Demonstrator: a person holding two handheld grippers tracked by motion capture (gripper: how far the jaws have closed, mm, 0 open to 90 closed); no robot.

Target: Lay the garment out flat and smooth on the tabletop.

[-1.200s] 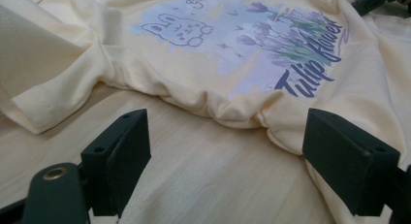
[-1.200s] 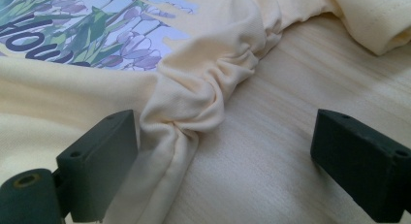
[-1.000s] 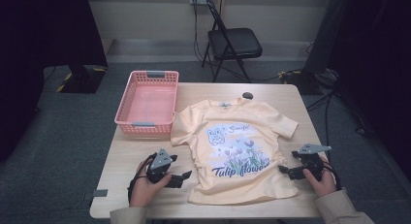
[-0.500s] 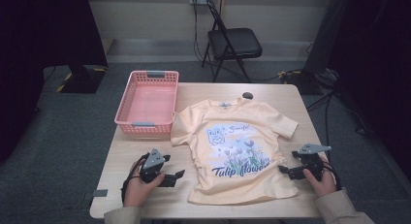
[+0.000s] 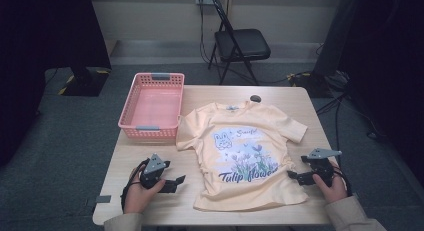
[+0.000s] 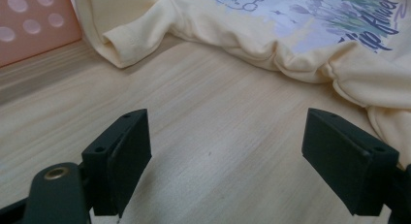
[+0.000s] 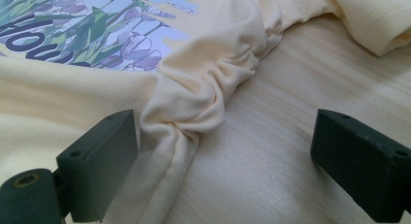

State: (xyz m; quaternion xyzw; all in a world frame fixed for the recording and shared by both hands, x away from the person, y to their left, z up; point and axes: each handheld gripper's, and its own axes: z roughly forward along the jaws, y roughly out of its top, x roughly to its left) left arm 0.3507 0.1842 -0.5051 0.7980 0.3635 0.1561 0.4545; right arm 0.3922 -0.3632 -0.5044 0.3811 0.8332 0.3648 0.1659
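Nearest the person, at about seven o'clock on the table (image 5: 280, 93), the left gripper (image 5: 176, 183) rested on bare wood, its jaws spread wide with nothing between them — released. In the left gripper view its jaws (image 6: 220, 161) framed only the wood grain, with the bunched side seam of the T-shirt (image 6: 310, 64) lying well ahead of them, apart from both.

At about four o'clock the right gripper (image 5: 295, 177) sat at the shirt's other side seam, also released. In the right gripper view (image 7: 228, 161) one jaw stood against a gathered fold of cloth while the other stood well off over bare wood, so the fabric was touched but not pinched.

The pale yellow T-shirt (image 5: 245, 156) lay flat and face up across the middle of the table, flower print showing, hem towards six o'clock and collar towards twelve. Its sleeves pointed to about ten and two — the ten o'clock one just beside the pink basket (image 5: 152, 127).

Farther off, a small dark object (image 5: 255, 98) sat beyond the collar, and a folding chair (image 5: 242, 43) stood on the floor past the table.
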